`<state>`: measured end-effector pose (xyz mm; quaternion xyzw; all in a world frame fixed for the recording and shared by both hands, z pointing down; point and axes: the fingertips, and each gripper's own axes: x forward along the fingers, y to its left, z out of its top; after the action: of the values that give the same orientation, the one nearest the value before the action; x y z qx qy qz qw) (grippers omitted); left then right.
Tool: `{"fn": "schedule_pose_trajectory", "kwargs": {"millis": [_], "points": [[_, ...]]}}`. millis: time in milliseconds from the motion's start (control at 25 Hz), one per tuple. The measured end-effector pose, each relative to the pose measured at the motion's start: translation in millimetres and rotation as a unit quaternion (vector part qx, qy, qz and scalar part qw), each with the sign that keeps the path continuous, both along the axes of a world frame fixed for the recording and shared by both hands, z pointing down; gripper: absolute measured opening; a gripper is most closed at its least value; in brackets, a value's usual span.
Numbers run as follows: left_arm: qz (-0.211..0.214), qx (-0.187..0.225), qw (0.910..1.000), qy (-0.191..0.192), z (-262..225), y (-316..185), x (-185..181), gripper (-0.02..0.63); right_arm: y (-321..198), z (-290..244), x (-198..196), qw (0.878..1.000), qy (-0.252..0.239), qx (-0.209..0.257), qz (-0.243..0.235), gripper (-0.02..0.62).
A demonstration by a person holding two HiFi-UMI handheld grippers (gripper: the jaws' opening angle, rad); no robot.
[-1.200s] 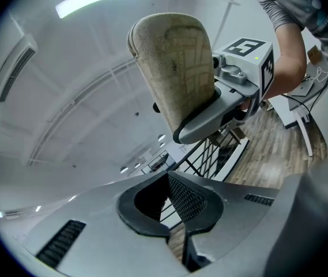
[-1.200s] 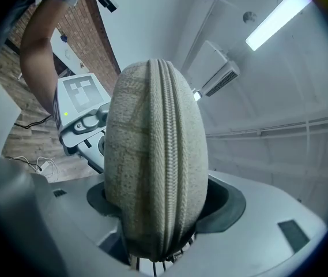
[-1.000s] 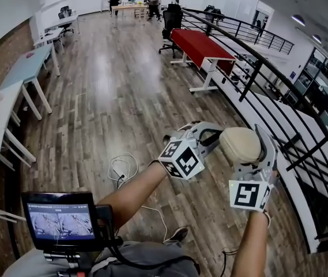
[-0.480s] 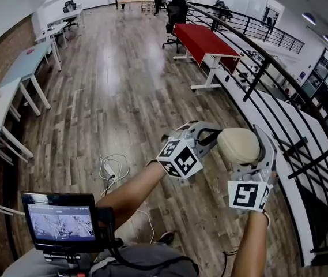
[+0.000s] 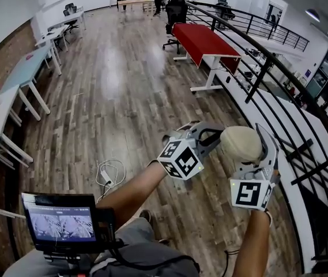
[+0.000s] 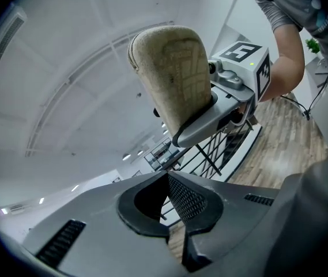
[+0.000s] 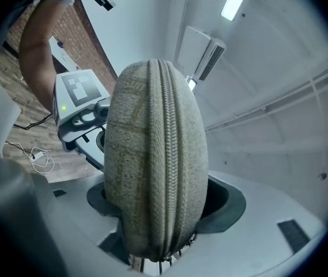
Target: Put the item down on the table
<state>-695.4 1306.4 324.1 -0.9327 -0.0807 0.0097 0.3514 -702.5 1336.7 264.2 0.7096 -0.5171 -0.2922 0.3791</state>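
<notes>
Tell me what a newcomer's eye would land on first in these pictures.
A beige oval zippered fabric case stands out first, clamped in the jaws of the right gripper in front of the person. Beside it the left gripper has its jaws together on nothing. Beyond, a red-topped table stands on the wooden floor by a black railing.

Beneath me a wood plank floor [image 5: 117, 97] stretches away. A coiled white cable [image 5: 107, 175] lies on it close by. Farther off at right stands a red desk [image 5: 205, 44]. Pale desks [image 5: 19, 74] line the left wall, the nearest carrying small coloured bits.
</notes>
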Motion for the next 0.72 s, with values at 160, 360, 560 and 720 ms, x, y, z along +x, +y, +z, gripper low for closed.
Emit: {"fn": "schedule_pose_trajectory", "kwargs": {"millis": [160, 360, 560, 720], "points": [[0.016, -0.001, 0.9999, -0.001, 17.4, -44.8, 49.4, -0.005, -45.4, 17.2, 45.6, 1.000, 0.005, -0.011, 0.016, 0.291], [0.042, -0.007, 0.9990, 0.016, 4.4, -88.9, 113.4, -0.005, -87.2, 9.8, 106.9, 0.999, 0.011, -0.010, 0.045, 0.291], [0.062, -0.004, 0.9979, 0.015, -1.9, -158.6, 151.8, -0.005, -161.4, -5.9, 141.9, 0.998, 0.018, -0.006, 0.062, 0.291], [0.072, -0.012, 0.9970, 0.027, -11.2, -200.2, 182.0, -0.005, -197.7, -9.3, 168.4, 0.997, 0.023, -0.008, 0.079, 0.291]]}}
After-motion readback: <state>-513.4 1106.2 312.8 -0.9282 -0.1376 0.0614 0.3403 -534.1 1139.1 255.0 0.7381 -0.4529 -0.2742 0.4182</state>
